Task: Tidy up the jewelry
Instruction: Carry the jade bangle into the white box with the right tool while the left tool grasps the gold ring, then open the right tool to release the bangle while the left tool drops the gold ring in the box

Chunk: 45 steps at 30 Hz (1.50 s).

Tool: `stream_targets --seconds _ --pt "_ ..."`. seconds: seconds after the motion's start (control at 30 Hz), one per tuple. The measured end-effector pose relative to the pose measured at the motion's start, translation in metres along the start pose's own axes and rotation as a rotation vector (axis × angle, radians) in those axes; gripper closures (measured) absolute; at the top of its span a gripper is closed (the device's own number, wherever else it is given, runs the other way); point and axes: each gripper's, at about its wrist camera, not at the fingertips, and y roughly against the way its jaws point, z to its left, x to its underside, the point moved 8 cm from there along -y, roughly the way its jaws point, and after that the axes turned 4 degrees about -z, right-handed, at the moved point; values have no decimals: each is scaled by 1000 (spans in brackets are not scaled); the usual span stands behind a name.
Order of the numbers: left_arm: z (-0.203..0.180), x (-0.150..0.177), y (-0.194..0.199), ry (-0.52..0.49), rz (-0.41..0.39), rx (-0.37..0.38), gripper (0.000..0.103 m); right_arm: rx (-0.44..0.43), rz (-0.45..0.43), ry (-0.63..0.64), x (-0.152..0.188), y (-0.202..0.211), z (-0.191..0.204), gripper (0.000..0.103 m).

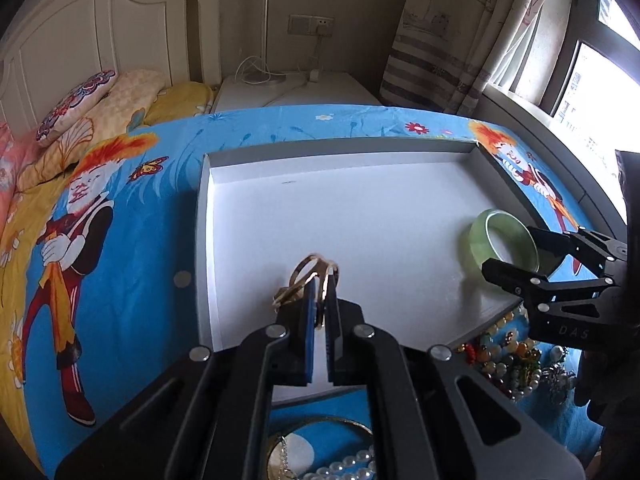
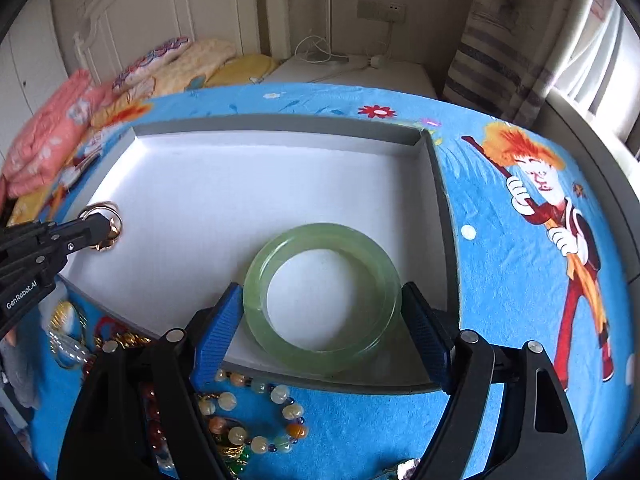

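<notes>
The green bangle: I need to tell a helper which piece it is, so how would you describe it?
Find the shallow white tray on the blue cartoon bedspread. The green bangle sits by its near edge, between the right gripper's open blue pads. It is one thick, smooth, translucent pale-green ring, unlike the thin gold rings the left gripper holds or the beaded bracelets outside the tray.

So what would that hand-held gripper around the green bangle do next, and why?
Probably back straight out, leaving the green bangle behind. It already lies flat on the white tray floor, and the right hand-held gripper stands open with both blue pads beside it, apparently not squeezing. More beads wait outside the tray.
</notes>
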Motion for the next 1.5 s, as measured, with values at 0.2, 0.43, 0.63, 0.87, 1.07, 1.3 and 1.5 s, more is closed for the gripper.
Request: stream_targets --seconds 0.2,0.43,0.63,0.87,1.07,1.3,1.5 --pt "-6 17 14 43 23 60 94 -6 57 16 9 1 -2 23" --pt "-27 53 44 13 3 103 94 -18 65 37 40 27 -2 23" --pt "-42 81 67 -15 -21 106 89 -7 28 17 70 54 1 23" --pt "-52 93 91 -36 -108 28 25 -48 -29 -46 86 74 9 10" --pt "-29 91 147 89 -309 110 10 -83 -349 -127 67 138 -10 7" --pt "29 118 166 289 -328 117 8 -92 -536 -16 95 196 -5 5" --pt "46 123 164 386 -320 148 5 -229 -272 32 125 159 30 29"
